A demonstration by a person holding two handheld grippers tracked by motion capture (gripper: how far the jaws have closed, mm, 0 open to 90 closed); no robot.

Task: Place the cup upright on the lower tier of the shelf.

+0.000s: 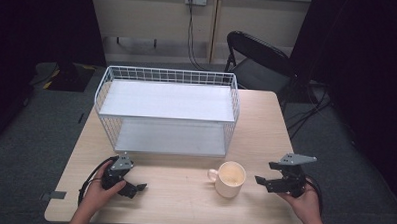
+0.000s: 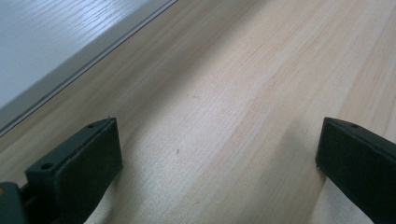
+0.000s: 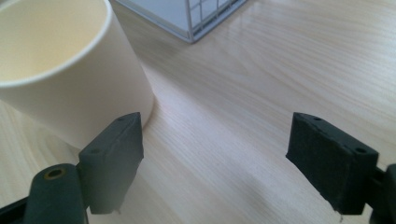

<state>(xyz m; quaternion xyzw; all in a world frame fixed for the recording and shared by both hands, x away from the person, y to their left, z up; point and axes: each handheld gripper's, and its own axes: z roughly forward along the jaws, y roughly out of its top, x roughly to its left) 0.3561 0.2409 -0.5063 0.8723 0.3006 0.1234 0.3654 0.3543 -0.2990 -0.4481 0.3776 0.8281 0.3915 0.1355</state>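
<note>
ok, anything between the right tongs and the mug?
Nothing. In the high view, bare table separates the right tongs from the mug. The right gripper view shows the mug beside one open jaw, apparently not gripped.

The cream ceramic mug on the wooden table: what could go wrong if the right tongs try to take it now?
1. The cream ceramic mug sits beside the open right tongs, not between the jaws; closing now would likely grip nothing or nudge it.
2. Its handle points away from those tongs, so a grip on the smooth wall may slip.
3. The white wire shelf rack stands close behind; a push could send the mug against it.
</note>
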